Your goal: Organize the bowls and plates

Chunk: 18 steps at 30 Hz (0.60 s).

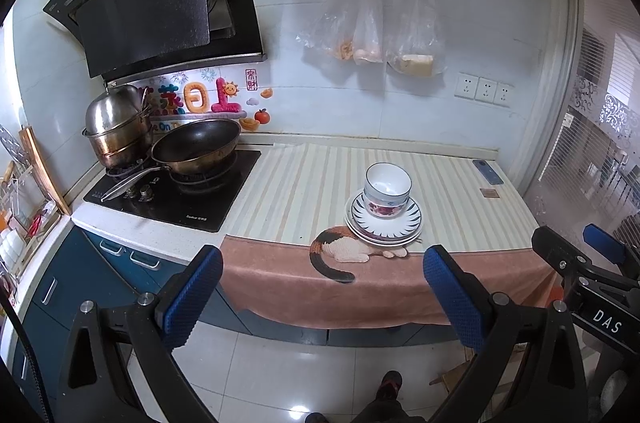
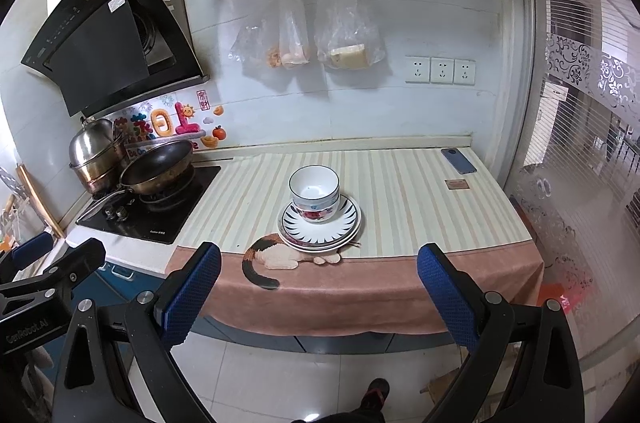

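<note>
White bowls (image 1: pixel 387 191) with a floral band sit nested on a stack of plates (image 1: pixel 404 229) with a blue-rayed rim, near the front edge of the striped counter cloth (image 1: pixel 304 195). The same bowls (image 2: pixel 315 193) and plates (image 2: pixel 344 227) show in the right wrist view. My left gripper (image 1: pixel 322 259) is open and empty, held back from the counter above the floor. My right gripper (image 2: pixel 318 259) is open and empty too, beside the left one and equally far back.
A wok (image 1: pixel 196 147) and a steel pot (image 1: pixel 118 127) stand on the hob (image 1: pixel 208 207) at the left. A phone (image 1: pixel 487 172) and a small brown card (image 1: pixel 489 193) lie at the counter's back right. Plastic bags (image 1: pixel 372 23) hang on the wall.
</note>
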{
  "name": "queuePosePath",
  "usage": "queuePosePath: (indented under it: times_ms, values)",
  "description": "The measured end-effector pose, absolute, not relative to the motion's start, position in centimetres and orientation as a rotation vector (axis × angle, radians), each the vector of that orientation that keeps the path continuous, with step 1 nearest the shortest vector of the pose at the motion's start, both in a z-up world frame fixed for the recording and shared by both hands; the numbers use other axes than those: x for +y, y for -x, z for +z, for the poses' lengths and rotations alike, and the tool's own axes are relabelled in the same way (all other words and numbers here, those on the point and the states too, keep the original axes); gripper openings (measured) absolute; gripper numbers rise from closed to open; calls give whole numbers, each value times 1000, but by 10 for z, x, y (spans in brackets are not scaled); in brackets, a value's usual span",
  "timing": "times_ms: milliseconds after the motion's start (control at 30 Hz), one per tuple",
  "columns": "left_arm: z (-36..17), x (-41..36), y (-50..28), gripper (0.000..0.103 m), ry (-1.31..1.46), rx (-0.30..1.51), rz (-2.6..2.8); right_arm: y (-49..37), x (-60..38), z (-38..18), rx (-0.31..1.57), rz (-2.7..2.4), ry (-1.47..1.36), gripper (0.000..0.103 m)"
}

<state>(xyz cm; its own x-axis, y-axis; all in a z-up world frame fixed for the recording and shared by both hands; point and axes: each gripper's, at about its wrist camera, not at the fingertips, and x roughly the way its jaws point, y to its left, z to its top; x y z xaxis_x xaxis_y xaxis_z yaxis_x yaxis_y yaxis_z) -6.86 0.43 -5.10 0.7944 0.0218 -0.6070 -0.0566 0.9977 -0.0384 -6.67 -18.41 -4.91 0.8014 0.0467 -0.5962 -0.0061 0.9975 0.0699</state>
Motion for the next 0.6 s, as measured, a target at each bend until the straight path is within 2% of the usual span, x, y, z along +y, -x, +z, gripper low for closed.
queuePosePath:
  times_ms: [600]
  values:
    - [-45,3,74,103,49,643,40,74,-183,-47,641,18,-73,101]
